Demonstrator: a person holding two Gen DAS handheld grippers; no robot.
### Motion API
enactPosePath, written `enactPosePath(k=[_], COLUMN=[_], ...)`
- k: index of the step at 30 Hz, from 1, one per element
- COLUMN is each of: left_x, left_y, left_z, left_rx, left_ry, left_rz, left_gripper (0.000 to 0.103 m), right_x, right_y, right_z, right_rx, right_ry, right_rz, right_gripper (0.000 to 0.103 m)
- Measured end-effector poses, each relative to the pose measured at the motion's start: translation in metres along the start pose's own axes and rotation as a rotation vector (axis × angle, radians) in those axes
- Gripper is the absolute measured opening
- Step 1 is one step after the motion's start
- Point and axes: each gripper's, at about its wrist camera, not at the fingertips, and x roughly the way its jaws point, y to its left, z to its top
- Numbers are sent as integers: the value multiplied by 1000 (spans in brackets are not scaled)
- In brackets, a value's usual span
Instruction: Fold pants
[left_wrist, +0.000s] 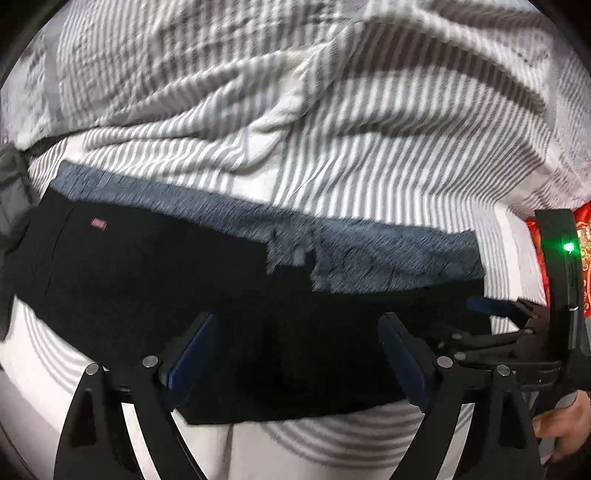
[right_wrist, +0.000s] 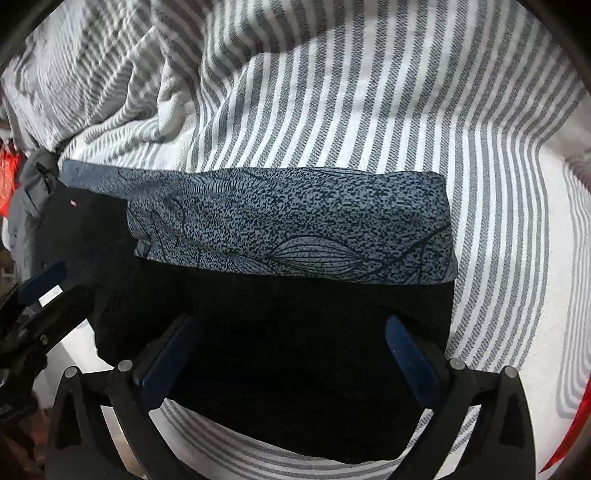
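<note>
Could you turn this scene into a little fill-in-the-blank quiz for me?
1. The pants are mostly ____ in colour.
2. They lie on a bedsheet patterned with grey and white ____.
3. A blue-grey speckled band runs along the pants' ____ edge in both views.
4. The left gripper and the right gripper both have their jaws ____.

Missing words: black; stripes; far; open
</note>
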Motion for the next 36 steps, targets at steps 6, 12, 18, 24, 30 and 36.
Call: enactPosePath(k=[6, 12, 18, 24, 30, 36], left_x=[-2, 5, -1, -22, -27, -31], left_y=[36, 90, 122, 154, 195, 224], left_z=[-18, -37, -46, -39, -36, -46], left_rx=[-72, -195, -155, -94, -180, -239], left_ry=[19, 58, 79, 40, 23, 12], left_rz=[27, 3, 15, 29, 33, 41], left_gripper=[89, 89, 89, 89, 89, 89], right_x=[5, 13, 15, -24, 38, 46], right_y=[15, 28, 36, 67, 111, 130], right_z=[-10, -12, -8, -1, 29, 28], right_rx=[-90, -69, 31, 152, 64, 2], right_ry=[-13, -39, -56, -167, 18, 26], right_rz=[-101, -195, -264, -254, -313, -388], right_gripper=[103, 103, 103, 103, 103, 103])
